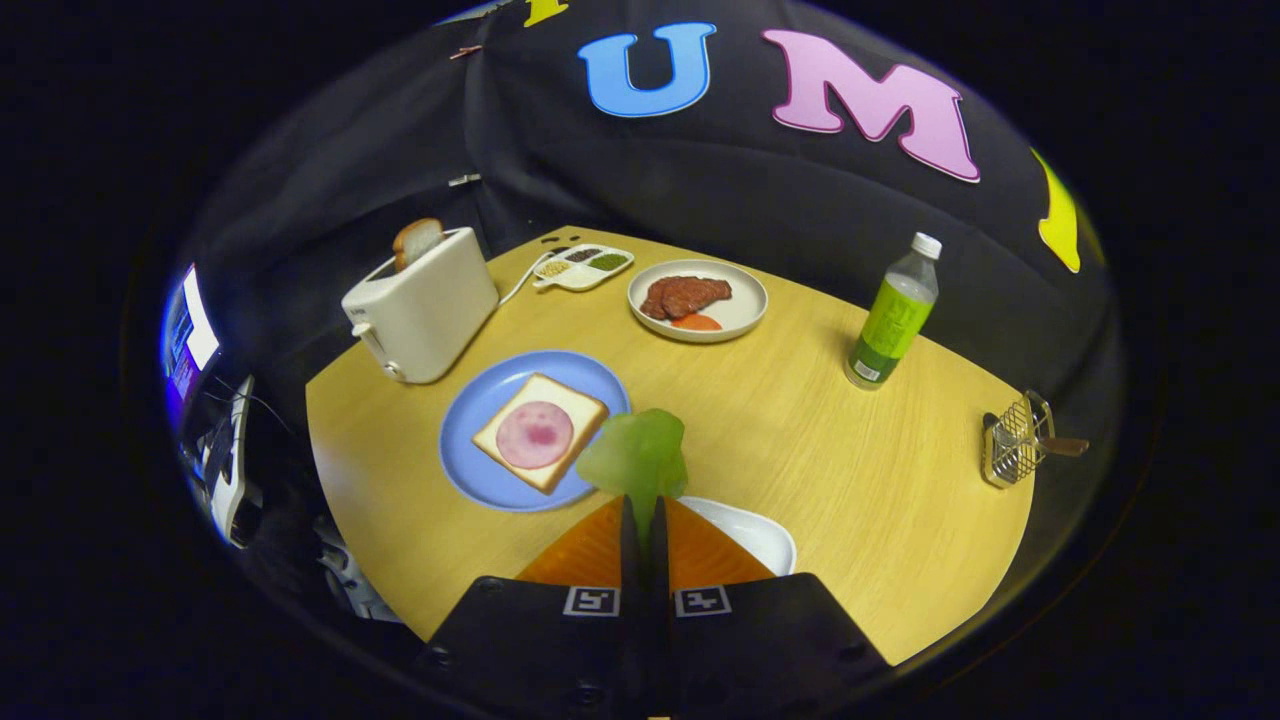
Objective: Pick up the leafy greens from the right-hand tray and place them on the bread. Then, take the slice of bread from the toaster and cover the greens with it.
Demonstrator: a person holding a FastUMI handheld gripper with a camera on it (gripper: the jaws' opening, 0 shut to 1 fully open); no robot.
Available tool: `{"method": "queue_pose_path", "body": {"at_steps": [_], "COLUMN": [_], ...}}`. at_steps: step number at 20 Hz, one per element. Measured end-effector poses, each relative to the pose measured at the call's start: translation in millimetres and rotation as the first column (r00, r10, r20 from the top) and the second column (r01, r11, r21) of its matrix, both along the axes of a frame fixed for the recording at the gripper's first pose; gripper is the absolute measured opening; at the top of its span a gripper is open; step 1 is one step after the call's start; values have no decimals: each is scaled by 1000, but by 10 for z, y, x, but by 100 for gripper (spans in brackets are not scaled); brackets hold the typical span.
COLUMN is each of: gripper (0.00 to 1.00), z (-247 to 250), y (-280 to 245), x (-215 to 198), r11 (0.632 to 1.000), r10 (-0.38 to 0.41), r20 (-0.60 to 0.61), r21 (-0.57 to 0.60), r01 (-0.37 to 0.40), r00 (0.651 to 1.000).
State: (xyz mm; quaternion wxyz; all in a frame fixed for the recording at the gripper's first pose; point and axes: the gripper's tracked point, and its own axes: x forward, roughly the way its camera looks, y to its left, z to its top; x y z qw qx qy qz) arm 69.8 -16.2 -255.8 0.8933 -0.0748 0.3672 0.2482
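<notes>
- The gripper (644,510) is raised above the wooden table (800,430), looking down and forward along its orange fingers (590,550).
- Its fingers are pressed nearly together, clenched on the leafy greens (638,458), which stick up from the tips.
- Just beneath and right of the fingers lies the white tray (762,535), partly hidden by them.
- Just ahead and left of the tips sits the blue plate (480,410) with the bread (540,432), a pink round slice on top; the greens overlap the plate's near edge.
- Further ahead to the left stands the toaster (425,305), a slice of bread (417,241) upright in its slot.
- Beyond: a plate of meat (697,300), a green bottle (894,312) to the right.
</notes>
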Motion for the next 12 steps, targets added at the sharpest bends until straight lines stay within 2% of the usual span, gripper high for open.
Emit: {"method": "queue_pose_path", "body": {"at_steps": [6,12], "gripper": [5,6], "z": [-34,-386], "y": [788,1274], "x": [162,316], "r11": [993,989], "r10": [111,151], "r20": [-15,-65], "r21": [33,10], "r01": [-111,-151], "r00": [994,986]}}
